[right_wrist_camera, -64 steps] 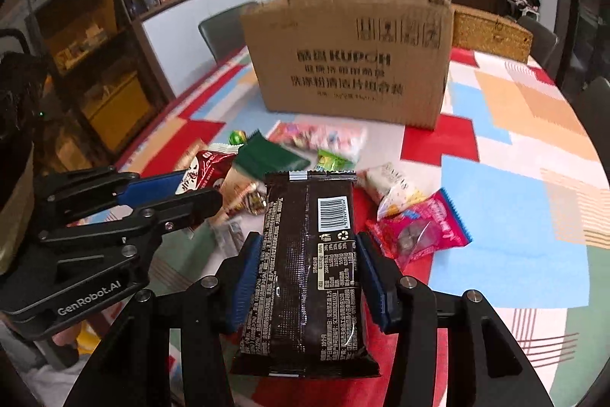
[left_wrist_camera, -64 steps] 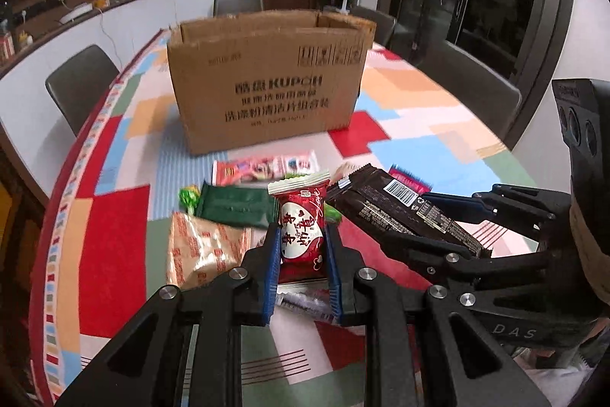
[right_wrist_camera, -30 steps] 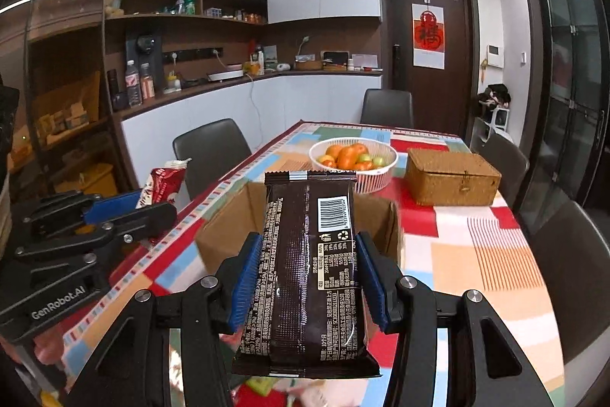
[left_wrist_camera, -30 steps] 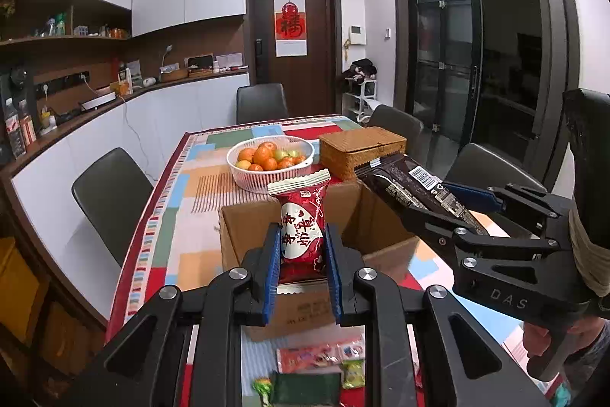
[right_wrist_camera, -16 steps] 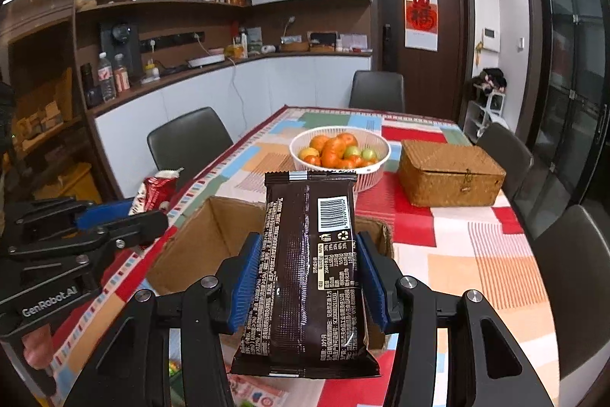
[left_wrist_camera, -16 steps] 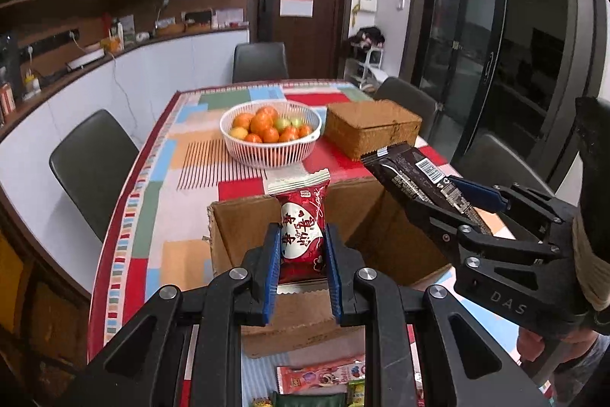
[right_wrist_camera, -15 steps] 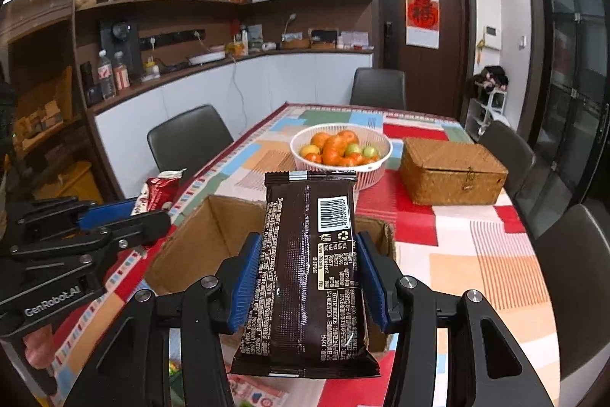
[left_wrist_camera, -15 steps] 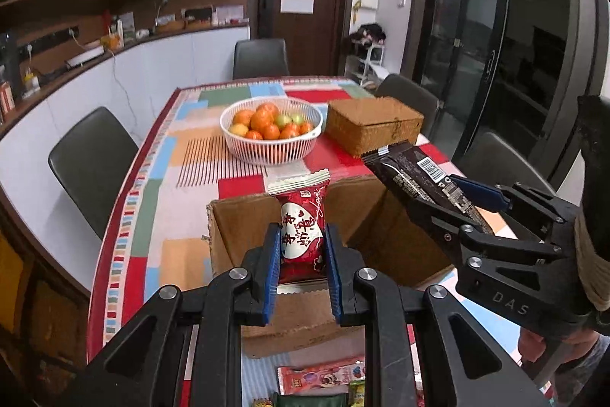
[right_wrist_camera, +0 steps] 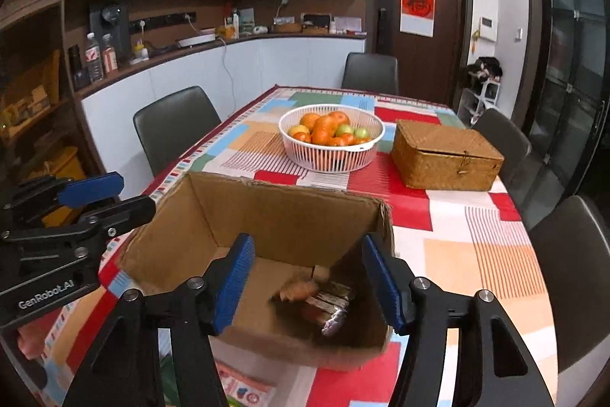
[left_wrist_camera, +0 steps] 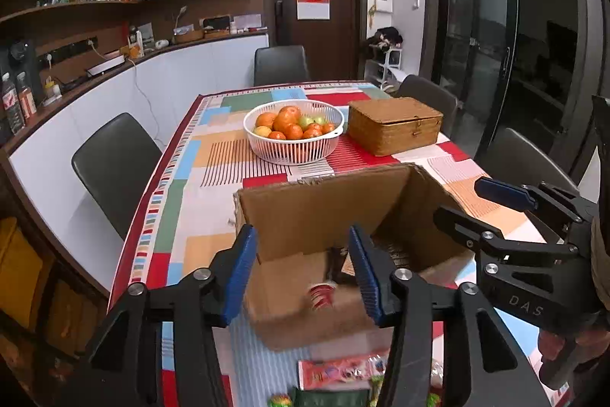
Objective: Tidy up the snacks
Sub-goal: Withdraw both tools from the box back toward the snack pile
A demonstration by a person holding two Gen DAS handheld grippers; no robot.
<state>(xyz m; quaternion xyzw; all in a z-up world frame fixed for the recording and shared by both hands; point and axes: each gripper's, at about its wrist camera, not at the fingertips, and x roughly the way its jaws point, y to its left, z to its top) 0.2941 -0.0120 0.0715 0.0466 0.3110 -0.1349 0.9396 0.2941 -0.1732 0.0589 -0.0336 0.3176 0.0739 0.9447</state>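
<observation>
An open brown cardboard box (left_wrist_camera: 324,205) (right_wrist_camera: 274,208) stands on the patchwork tablecloth. My left gripper (left_wrist_camera: 303,266) is open and empty above the box's near side. My right gripper (right_wrist_camera: 307,277) is open and empty over the box's opening. A red snack packet (left_wrist_camera: 322,294) shows blurred below the left gripper, at the box's near wall. Several snack packs (right_wrist_camera: 318,300), blurred, lie on the box floor at its right side. More packets (left_wrist_camera: 343,372) lie on the table in front of the box.
A white basket of oranges and green fruit (left_wrist_camera: 293,130) (right_wrist_camera: 331,136) and a woven lidded box (left_wrist_camera: 394,124) (right_wrist_camera: 446,155) stand behind the cardboard box. Dark chairs (right_wrist_camera: 171,124) surround the table. A counter runs along the left wall.
Both grippers have opened and let go of their packets. The red packet and the dark bar have dropped toward the box; both grippers now hold nothing.
</observation>
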